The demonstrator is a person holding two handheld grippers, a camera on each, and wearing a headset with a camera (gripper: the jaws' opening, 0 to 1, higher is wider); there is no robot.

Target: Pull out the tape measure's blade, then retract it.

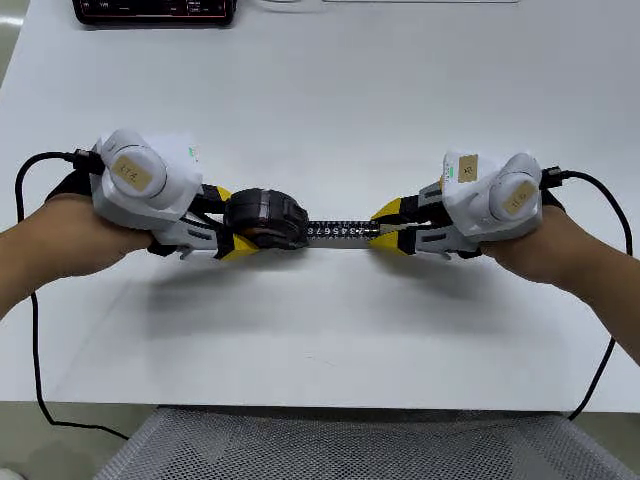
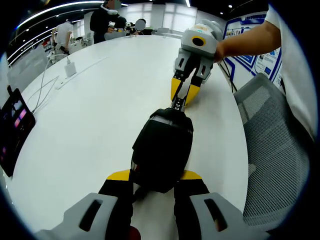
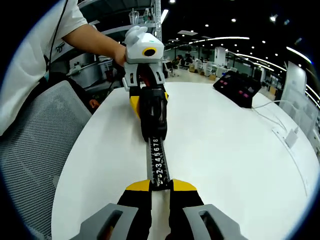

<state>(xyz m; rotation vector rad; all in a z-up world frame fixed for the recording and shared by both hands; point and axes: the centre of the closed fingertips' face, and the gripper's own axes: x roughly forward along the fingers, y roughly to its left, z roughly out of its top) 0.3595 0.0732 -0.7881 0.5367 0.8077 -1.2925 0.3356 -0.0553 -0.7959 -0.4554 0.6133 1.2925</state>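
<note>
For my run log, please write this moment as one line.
left gripper shut on tape measure | right gripper shut on blade | blade partly out

Tip of the blade (image 3: 158, 160) lost inside the right gripper (image 3: 160, 186) (dark device (image 1: 155, 10) half off-frame)
</note>
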